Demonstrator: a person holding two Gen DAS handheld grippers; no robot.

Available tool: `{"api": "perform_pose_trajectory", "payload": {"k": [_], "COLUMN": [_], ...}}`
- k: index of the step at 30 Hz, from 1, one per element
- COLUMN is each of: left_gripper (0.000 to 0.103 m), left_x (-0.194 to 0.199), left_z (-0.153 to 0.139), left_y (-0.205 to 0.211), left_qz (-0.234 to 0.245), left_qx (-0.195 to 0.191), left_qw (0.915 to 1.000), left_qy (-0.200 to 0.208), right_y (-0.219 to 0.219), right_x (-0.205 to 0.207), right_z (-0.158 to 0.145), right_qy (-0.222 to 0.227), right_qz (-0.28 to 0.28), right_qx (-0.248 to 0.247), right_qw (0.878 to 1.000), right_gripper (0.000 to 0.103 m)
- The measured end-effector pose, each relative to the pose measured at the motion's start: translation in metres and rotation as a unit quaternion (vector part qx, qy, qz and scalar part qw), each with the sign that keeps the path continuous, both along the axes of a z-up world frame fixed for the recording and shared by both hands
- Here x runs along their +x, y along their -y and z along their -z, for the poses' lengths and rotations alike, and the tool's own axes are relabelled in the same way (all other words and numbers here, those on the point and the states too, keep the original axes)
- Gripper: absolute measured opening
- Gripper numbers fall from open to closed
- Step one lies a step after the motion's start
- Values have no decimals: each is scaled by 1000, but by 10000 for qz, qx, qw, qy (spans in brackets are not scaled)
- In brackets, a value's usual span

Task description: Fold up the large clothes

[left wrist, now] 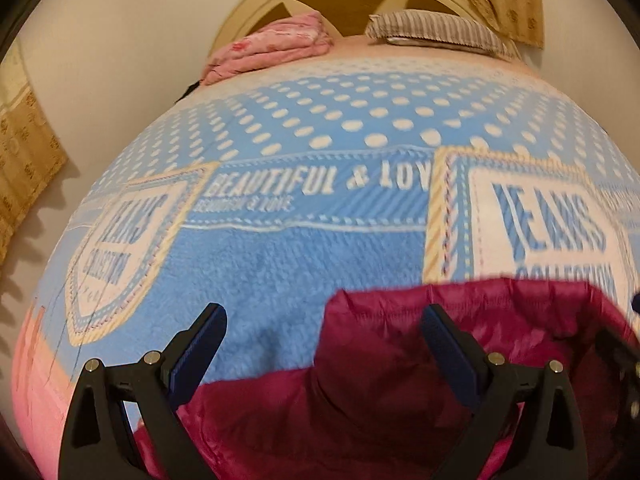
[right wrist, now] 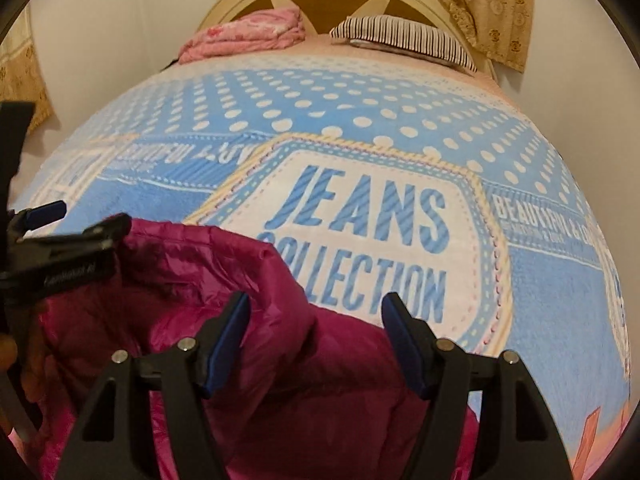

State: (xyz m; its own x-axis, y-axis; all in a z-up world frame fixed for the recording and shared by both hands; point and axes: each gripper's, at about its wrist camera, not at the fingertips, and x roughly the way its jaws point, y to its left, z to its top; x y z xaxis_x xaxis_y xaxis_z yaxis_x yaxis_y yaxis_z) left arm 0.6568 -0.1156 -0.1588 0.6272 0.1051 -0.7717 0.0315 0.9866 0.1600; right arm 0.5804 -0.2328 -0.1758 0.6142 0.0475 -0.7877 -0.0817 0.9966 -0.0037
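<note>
While the jacket [right wrist: 168, 304] lies bunched and unfolded at the near edge of the bed [right wrist: 560, 300], the folding seems barely begun. The left claw [left wrist: 324, 332] and the right claw [right wrist: 316, 320] both stand wide, gripping nothing, angled down over the crimson fabric, side by side, pillow [right wrist: 400, 36] far behind.

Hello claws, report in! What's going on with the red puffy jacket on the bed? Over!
Left claw open, right claw open, neither gripping. Magenta puffer jacket bunched on blue blanket, unfolded. Nothing in the way.
</note>
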Motion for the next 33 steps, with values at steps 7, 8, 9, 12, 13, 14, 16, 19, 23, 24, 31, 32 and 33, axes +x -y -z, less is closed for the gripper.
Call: {"api": "perform_pose_trajectory", "payload": {"k": [7,8,9,12,13,14,16,19,23,24,31,32,33], "left_gripper": [80,65,59,35,31,28,24,24,24,24,46,67,78], "left_x": [-27,-31,-35,-43,-47,-50,-56,-62,-71,-74,-98,-99,-98], "left_z": [2,2,2,5,6,9,15,27,33,31,-22,-32,-39], "left_y": [-13,-13,-14,-14,-15,-16,-21,-27,-29,-28,-33,-35,-37], "left_qz": [232,307,382,534,558,547,536,478,499,532,490,404,296], "left_qx": [-67,-109,-177,-182,-148,-100,-105,-75,-87,-106,-458,-491,-486], "left_qw": [9997,9995,9991,9984,9983,9985,9985,9987,9985,9984,9967,9956,9948], "left_qy": [83,50,0,-29,-18,-22,-66,-163,-185,-174,457,684,839], "right_y": [3,2,1,-2,-2,-3,-3,3,12,14,24,24,25], "right_x": [-9,-11,-13,-23,-26,-29,-35,-39,-44,-45,-52,-52,-52], "right_z": [14,14,13,10,9,8,8,14,26,29,40,41,42], "right_qy": [-206,-200,-179,-72,-35,2,74,33,-49,-56,83,94,103], "right_qz": [-97,-122,-146,-231,-259,-263,-272,-223,-155,-143,-112,-108,-106], "right_qx": [-67,-94,-106,-217,-276,-340,-451,-502,-419,-416,-298,-287,-276], "right_qw": [9997,9997,9997,9995,9993,9991,9986,9985,9990,9990,9995,9995,9995], "right_gripper": [25,20,17,13,13,12,11,10,10,10,10,10,10]}}
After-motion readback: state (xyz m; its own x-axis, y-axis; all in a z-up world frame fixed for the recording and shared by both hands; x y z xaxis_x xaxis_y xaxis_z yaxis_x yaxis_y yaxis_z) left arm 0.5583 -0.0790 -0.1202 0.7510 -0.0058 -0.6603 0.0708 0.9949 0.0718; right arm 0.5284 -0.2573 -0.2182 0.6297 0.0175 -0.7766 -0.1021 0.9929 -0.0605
